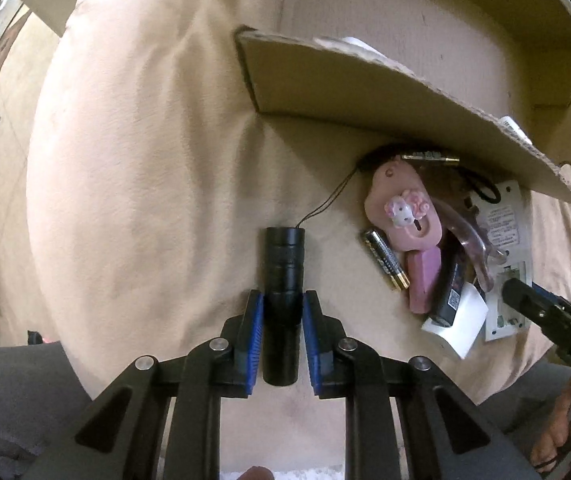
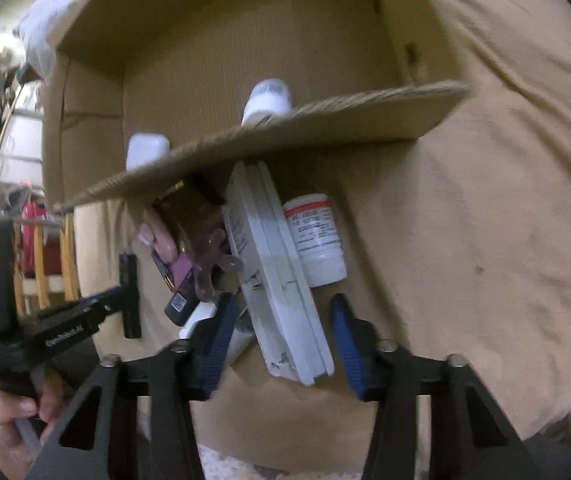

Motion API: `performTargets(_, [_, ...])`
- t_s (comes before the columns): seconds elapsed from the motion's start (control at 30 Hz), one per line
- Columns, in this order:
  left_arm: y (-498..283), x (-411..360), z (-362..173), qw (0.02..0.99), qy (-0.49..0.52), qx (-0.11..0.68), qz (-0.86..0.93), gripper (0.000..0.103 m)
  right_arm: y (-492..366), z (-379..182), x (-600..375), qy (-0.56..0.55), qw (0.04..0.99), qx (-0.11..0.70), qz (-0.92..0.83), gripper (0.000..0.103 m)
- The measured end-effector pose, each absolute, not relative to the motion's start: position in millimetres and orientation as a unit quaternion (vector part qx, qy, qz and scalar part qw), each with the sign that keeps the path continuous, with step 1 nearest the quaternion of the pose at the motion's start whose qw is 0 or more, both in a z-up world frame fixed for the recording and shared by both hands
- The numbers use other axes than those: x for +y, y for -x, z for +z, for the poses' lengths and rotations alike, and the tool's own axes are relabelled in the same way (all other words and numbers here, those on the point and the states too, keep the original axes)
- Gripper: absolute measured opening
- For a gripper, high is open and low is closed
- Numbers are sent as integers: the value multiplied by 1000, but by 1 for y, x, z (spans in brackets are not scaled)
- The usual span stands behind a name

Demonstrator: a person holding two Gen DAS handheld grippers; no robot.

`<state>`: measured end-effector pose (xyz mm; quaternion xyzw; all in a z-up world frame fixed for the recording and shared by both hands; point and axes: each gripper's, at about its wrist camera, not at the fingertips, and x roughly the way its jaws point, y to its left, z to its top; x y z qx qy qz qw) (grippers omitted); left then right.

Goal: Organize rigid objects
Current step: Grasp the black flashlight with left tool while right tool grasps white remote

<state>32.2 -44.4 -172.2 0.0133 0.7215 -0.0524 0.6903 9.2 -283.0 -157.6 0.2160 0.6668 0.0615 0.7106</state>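
1. the left gripper (image 1: 283, 308) is clamped on a black flashlight (image 1: 284, 276), its blue pads pressed to both sides of the barrel, which lies on the tan cloth (image 1: 145, 160).
2. the right gripper (image 2: 285, 344) straddles the near end of a white flat device (image 2: 281, 280); its pads stand apart, not pressing.
3. a white pill bottle (image 2: 317, 240) lies just beyond the right finger.
4. a cardboard box (image 2: 245, 60) stands past the pile.

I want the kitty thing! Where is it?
In the left wrist view, the pink kitty case lies right of centre, just under the cardboard box flap, beside a battery.
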Motion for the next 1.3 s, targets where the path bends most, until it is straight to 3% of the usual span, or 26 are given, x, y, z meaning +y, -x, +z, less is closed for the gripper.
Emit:
performTargets(0.27, [-43, -61, -186, 694, -29, 718, -47, 18, -21, -170, -263, -187, 711, 674, 74, 37])
performTargets(0.37, [-37, -63, -181, 699, -32, 712, -52, 17, -18, -161, -256, -161, 726, 664, 83, 23])
performTargets(0.6, [-26, -59, -155, 722, -37, 688, -66, 17, 5, -135, -253, -140, 749, 643, 79, 22])
performTargets(1.03, [14, -53, -28, 839, -57, 532, -100, 17, 45, -46, -283, -194, 837, 503, 94, 22])
performTargets(1.3, [8, -39, 55, 883, -22, 453, -121, 17, 36, -20, -295, -227, 852, 458, 111, 22])
